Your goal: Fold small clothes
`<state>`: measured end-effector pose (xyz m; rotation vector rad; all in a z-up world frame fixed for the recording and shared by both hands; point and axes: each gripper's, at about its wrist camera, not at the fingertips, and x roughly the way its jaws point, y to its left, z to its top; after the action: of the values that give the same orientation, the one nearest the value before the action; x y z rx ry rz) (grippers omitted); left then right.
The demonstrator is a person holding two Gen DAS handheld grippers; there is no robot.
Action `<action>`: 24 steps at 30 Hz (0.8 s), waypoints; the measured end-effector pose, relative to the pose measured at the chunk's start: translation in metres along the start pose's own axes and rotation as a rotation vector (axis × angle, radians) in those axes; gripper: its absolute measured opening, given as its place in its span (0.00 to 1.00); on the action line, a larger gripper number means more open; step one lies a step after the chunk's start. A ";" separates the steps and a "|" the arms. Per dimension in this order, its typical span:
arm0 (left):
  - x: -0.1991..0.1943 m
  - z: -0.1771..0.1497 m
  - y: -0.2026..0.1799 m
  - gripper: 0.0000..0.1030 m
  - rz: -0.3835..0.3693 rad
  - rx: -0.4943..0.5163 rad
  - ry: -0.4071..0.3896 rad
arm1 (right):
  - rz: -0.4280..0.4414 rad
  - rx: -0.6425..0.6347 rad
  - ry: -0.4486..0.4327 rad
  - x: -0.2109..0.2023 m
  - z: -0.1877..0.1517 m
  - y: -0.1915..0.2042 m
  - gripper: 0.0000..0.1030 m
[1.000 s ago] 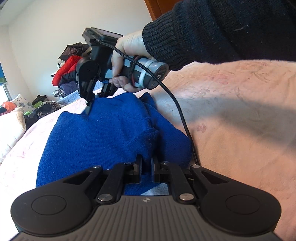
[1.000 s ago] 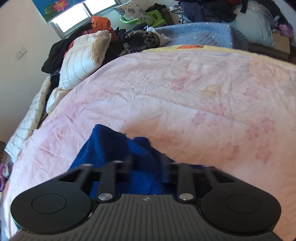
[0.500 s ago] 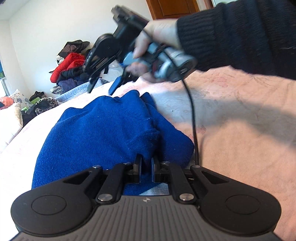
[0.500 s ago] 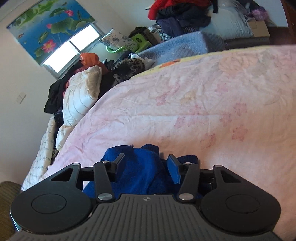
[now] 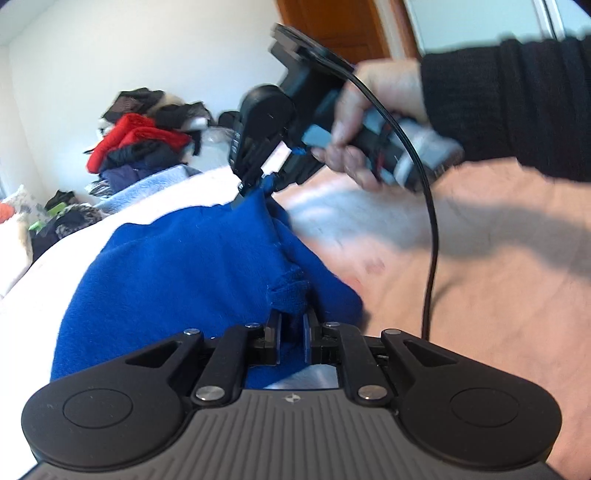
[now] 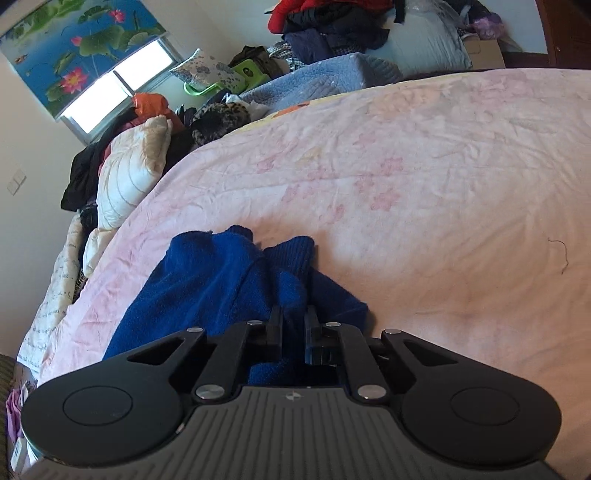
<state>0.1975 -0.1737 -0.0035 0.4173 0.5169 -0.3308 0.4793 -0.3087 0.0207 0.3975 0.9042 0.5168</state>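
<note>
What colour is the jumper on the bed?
The jumper is bright blue, seen best in the left wrist view.

bed right (image 6: 424, 206): bare, open passage
bed far edge: clothes pile (image 6: 332, 22), pillow (image 6: 129, 177) crowd it
cable (image 5: 430, 236): hangs beside sweater (image 5: 177, 266)

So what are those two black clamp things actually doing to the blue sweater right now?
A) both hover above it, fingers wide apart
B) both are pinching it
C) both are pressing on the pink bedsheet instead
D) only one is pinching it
B: the left gripper has blue sweater fabric squeezed between its nearly shut fingers, and the right gripper has just closed its fingers on another bunch of it.
</note>
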 end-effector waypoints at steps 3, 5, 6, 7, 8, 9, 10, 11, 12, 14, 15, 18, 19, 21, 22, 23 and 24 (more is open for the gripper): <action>-0.001 0.000 -0.003 0.10 0.004 0.047 -0.002 | 0.011 0.031 0.016 0.009 -0.007 -0.009 0.15; -0.008 -0.002 -0.002 0.15 -0.013 0.094 -0.010 | 0.028 0.056 -0.008 0.003 -0.009 -0.009 0.24; -0.014 -0.002 0.001 0.18 -0.036 0.108 -0.016 | 0.043 0.086 -0.027 -0.004 -0.010 -0.011 0.32; -0.022 -0.003 0.005 0.30 -0.057 0.114 -0.024 | 0.057 0.106 -0.051 -0.013 -0.011 -0.013 0.37; -0.031 -0.005 0.011 0.51 -0.074 0.111 -0.038 | 0.071 0.117 -0.080 -0.024 -0.014 -0.012 0.37; -0.042 -0.007 0.020 0.64 -0.084 0.098 -0.063 | 0.086 0.125 -0.104 -0.035 -0.019 -0.010 0.38; -0.053 -0.010 0.028 0.83 -0.077 0.075 -0.101 | 0.112 0.127 -0.121 -0.049 -0.028 -0.007 0.38; -0.063 -0.013 0.038 0.84 -0.055 0.046 -0.140 | 0.146 0.120 -0.120 -0.060 -0.037 -0.003 0.38; -0.070 -0.015 0.051 0.84 -0.023 0.002 -0.162 | 0.178 0.114 -0.106 -0.069 -0.048 0.002 0.39; -0.070 -0.017 0.078 0.84 0.025 -0.108 -0.118 | 0.202 0.094 -0.058 -0.079 -0.070 0.014 0.39; -0.064 -0.018 0.092 0.84 0.052 -0.177 -0.085 | 0.194 0.077 -0.035 -0.081 -0.080 0.020 0.39; -0.037 -0.023 0.131 0.83 0.103 -0.419 0.067 | 0.218 0.111 0.042 -0.074 -0.098 0.027 0.39; -0.030 -0.027 0.147 0.83 0.075 -0.538 0.104 | 0.202 0.121 0.064 -0.070 -0.101 0.028 0.38; -0.021 -0.036 0.168 0.83 -0.016 -0.738 0.146 | 0.146 0.134 0.095 -0.061 -0.106 0.028 0.37; -0.016 -0.041 0.176 0.83 -0.071 -0.819 0.160 | 0.149 0.154 0.099 -0.060 -0.111 0.028 0.37; -0.011 -0.046 0.181 0.80 -0.106 -0.878 0.179 | 0.172 0.179 0.104 -0.059 -0.114 0.026 0.37; -0.005 -0.050 0.184 0.71 -0.109 -0.913 0.202 | 0.197 0.200 0.111 -0.057 -0.117 0.026 0.34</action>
<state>0.2471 0.0092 0.0149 -0.4695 0.8270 -0.1293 0.3475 -0.3077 0.0053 0.6493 1.0336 0.6359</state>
